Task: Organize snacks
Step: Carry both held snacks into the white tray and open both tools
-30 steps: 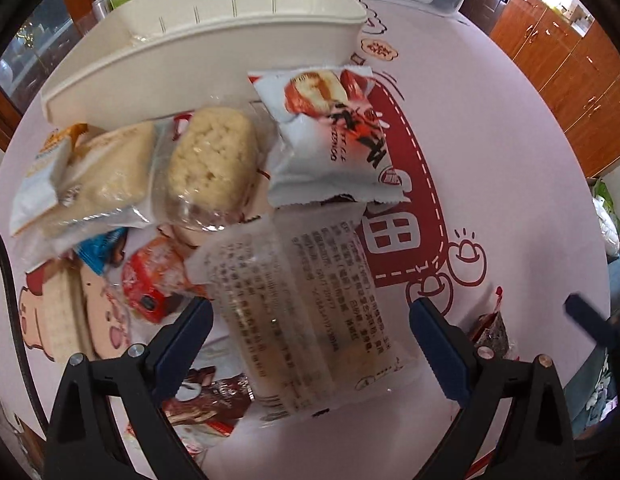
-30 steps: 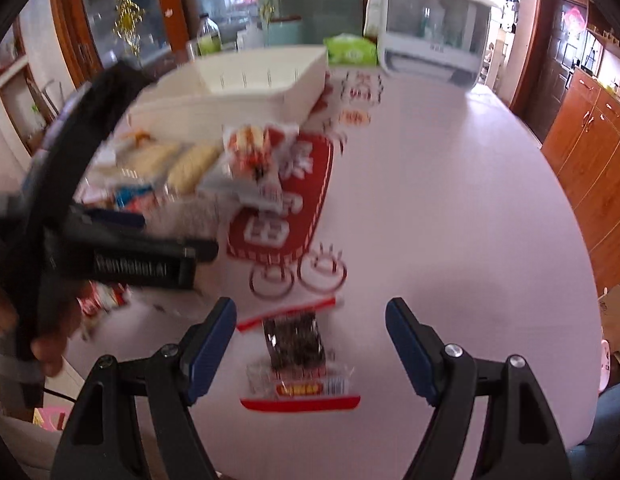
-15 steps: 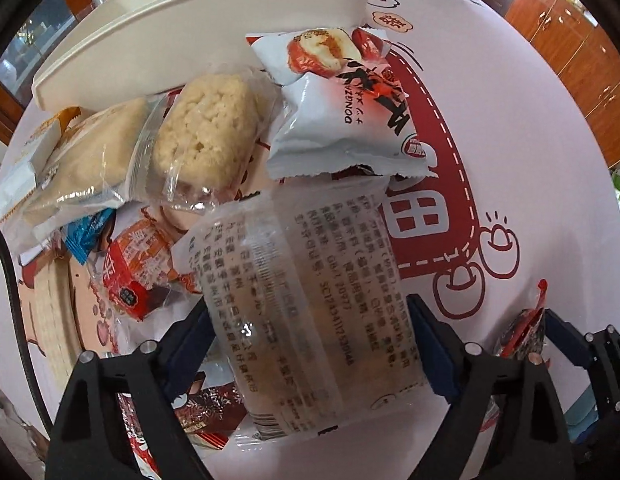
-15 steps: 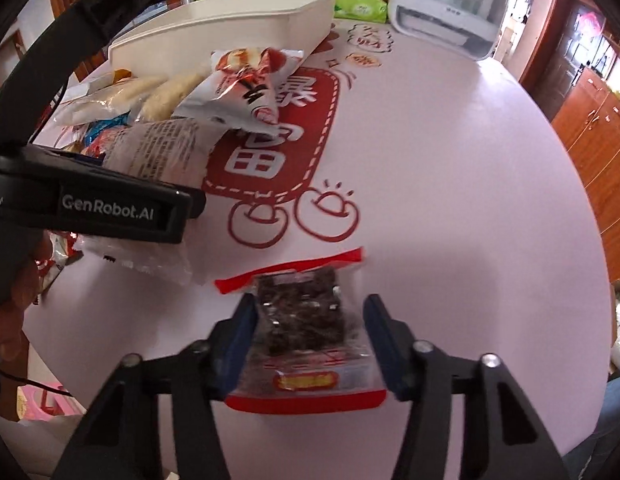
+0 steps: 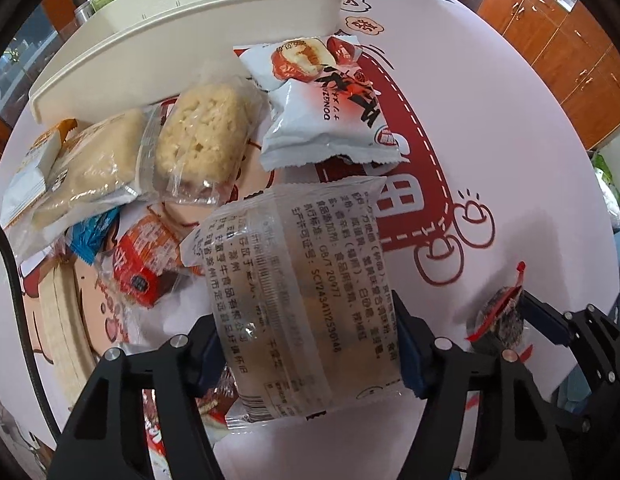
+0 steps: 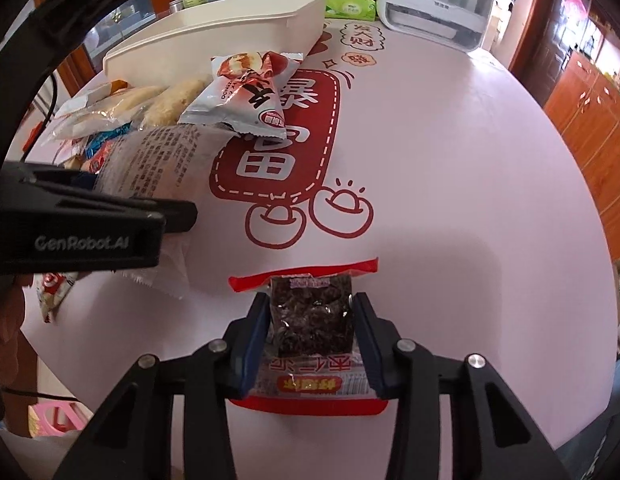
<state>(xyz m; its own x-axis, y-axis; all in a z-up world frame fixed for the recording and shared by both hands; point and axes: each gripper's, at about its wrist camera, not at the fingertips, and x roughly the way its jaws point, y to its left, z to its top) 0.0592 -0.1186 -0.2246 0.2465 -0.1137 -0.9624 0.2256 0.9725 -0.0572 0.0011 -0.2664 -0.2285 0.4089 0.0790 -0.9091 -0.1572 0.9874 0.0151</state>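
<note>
I am closing my left gripper (image 5: 307,354) on the clear-wrapped cake (image 5: 305,296) and my right gripper (image 6: 310,334) on the dark seaweed-snack packet (image 6: 310,320), both pinched squarely at mid-body.

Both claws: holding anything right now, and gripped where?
Both closing. Left claw pinches the clear printed packet by its two long sides, near its lower end. Right claw squeezes the dark snack pack across its sides.

Glossy crinkled clear plastic wrapper with printed text (image 5: 305,288); smooth matt cream plastic bin (image 5: 197,36); smooth pink printed tablecloth (image 6: 450,168); varnished orange wooden cabinets (image 5: 558,40).
</note>
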